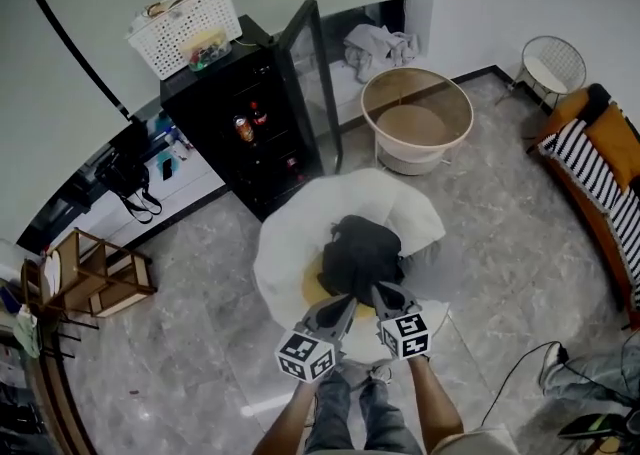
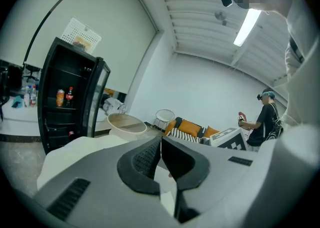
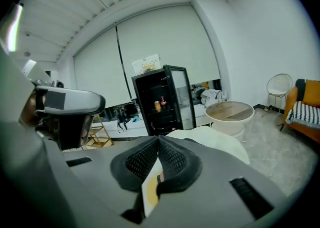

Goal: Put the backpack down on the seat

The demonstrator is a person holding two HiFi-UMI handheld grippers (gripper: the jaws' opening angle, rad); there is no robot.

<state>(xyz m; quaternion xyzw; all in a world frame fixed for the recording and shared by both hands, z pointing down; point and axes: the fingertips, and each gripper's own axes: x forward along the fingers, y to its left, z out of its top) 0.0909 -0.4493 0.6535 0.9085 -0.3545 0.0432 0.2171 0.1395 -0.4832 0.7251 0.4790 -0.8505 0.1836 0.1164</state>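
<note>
In the head view a dark grey backpack (image 1: pixel 360 253) lies on top of a white beanbag seat (image 1: pixel 290 248), with a yellow patch showing beside it. My left gripper (image 1: pixel 349 301) and right gripper (image 1: pixel 381 291) both point at the backpack's near edge, and their tips reach it. In the left gripper view the left gripper (image 2: pixel 161 143) has its jaws shut tip to tip with nothing seen between them. The right gripper (image 3: pixel 158 142) is also shut, with only the white and yellow of the seat showing below its pads. The white seat (image 3: pixel 220 141) bulges just beyond the jaws.
A black fridge (image 1: pixel 245 133) with its glass door swung open stands behind the seat, with a white basket (image 1: pixel 188 28) on top. A round beige tub table (image 1: pixel 415 121), a white wire chair (image 1: pixel 552 65) and an orange sofa (image 1: pixel 605 158) lie right. A wooden rack (image 1: pixel 95 278) stands left. Another person (image 2: pixel 267 119) stands nearby.
</note>
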